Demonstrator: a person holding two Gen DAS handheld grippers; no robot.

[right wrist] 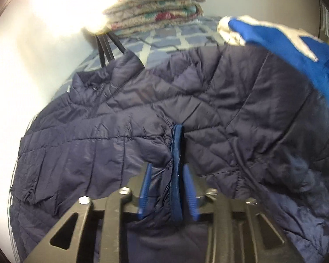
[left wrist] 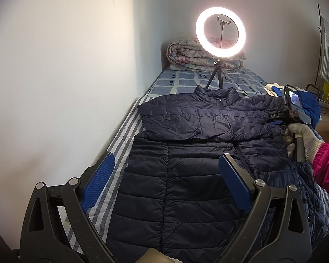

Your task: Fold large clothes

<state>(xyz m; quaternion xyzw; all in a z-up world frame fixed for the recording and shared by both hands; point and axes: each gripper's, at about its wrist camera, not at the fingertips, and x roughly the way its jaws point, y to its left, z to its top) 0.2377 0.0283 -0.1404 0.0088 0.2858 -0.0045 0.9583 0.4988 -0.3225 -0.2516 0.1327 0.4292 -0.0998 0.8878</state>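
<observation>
A dark navy quilted jacket (left wrist: 186, 171) lies front up on the bed, collar toward the far end, its left sleeve folded across the chest. My left gripper (left wrist: 166, 166) is open and empty, held above the jacket's lower body. My right gripper (right wrist: 167, 168) is shut on the cuff of the jacket's right sleeve (right wrist: 177, 144); in the left wrist view it (left wrist: 276, 119) sits at the jacket's right shoulder, held by a gloved hand (left wrist: 300, 140). The jacket fills the right wrist view (right wrist: 142, 109).
A lit ring light on a tripod (left wrist: 219, 32) stands on the bed behind the collar. A folded floral quilt (left wrist: 186, 52) lies at the far end. A blue and white garment (right wrist: 285, 41) lies at the right. A white wall (left wrist: 65, 65) runs along the bed's left side.
</observation>
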